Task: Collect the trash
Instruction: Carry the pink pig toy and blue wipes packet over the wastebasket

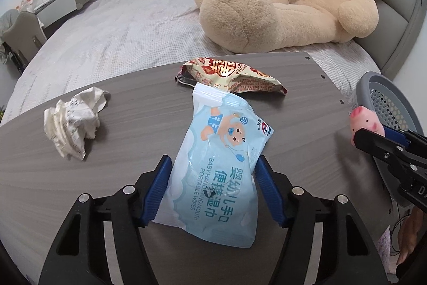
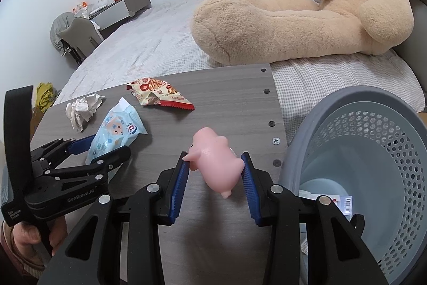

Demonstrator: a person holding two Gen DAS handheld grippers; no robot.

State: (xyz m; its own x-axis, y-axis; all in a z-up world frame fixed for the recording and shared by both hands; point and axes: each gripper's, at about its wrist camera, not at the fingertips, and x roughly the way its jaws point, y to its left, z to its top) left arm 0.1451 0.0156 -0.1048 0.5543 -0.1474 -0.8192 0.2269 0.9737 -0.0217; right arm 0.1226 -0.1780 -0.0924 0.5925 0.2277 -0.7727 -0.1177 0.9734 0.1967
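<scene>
My left gripper [image 1: 212,164] is shut on a light blue baby wipes pack [image 1: 221,151], held just above the grey table [image 1: 133,191]; the pack also shows in the right wrist view [image 2: 114,132]. My right gripper [image 2: 214,160] is shut on a pink toy pig [image 2: 216,162], held above the table's right side next to the grey bin [image 2: 373,164]. A crumpled white paper [image 1: 73,122] lies on the table at the left. A red and cream snack wrapper [image 1: 232,75] lies at the table's far side.
The perforated grey bin [image 1: 384,103] stands past the table's right edge, with some scraps at its bottom [image 2: 339,202]. A bed [image 1: 120,26] with a big teddy bear [image 1: 293,10] and pillows lies behind the table. A chair [image 2: 77,36] and a desk stand far left.
</scene>
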